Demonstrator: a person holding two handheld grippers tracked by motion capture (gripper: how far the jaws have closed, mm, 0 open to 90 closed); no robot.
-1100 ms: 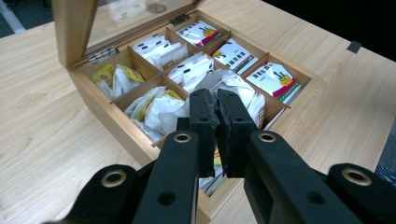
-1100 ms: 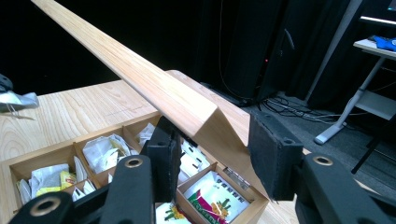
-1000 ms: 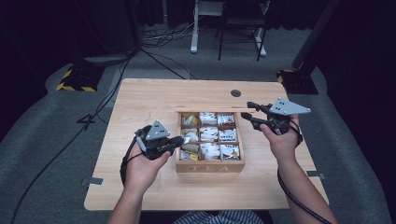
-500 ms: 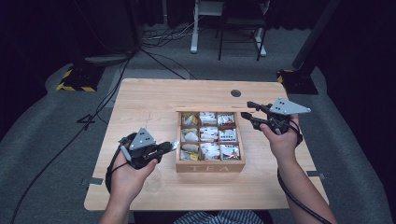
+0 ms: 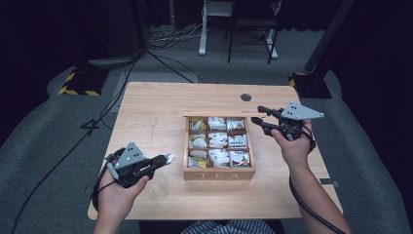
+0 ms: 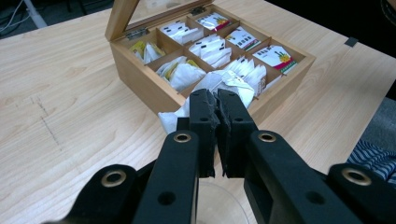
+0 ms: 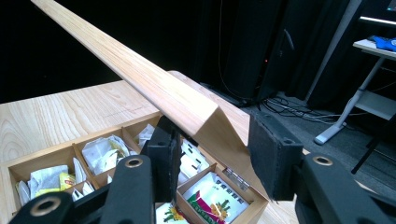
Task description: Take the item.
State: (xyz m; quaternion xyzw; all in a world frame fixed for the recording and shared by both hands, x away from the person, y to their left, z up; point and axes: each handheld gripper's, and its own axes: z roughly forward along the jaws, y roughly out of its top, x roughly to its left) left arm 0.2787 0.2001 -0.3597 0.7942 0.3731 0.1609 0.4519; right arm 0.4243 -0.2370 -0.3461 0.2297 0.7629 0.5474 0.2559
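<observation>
The left gripper (image 6: pixel 215 100) has its jaws pressed together on a tea bag (image 6: pixel 229 81), above a clear cup (image 5: pixel 158 186), probably to drop it in. The right gripper (image 7: pixel 212 149) clamps the lid (image 7: pixel 154 91), keeping the tea box (image 5: pixel 219 173) open.

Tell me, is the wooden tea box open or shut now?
Open. The lid stands raised between the right gripper's jaws, and the tea box compartments with sachets lie uncovered.

The tea box (image 5: pixel 219 173) stands mid-worktop (image 5: pixel 156 112), its raised lid (image 7: pixel 154 88) walling the far side. A clear cup (image 5: pixel 158 187) blocks the near-left edge. The worktop's left and far stretches lie open.
</observation>
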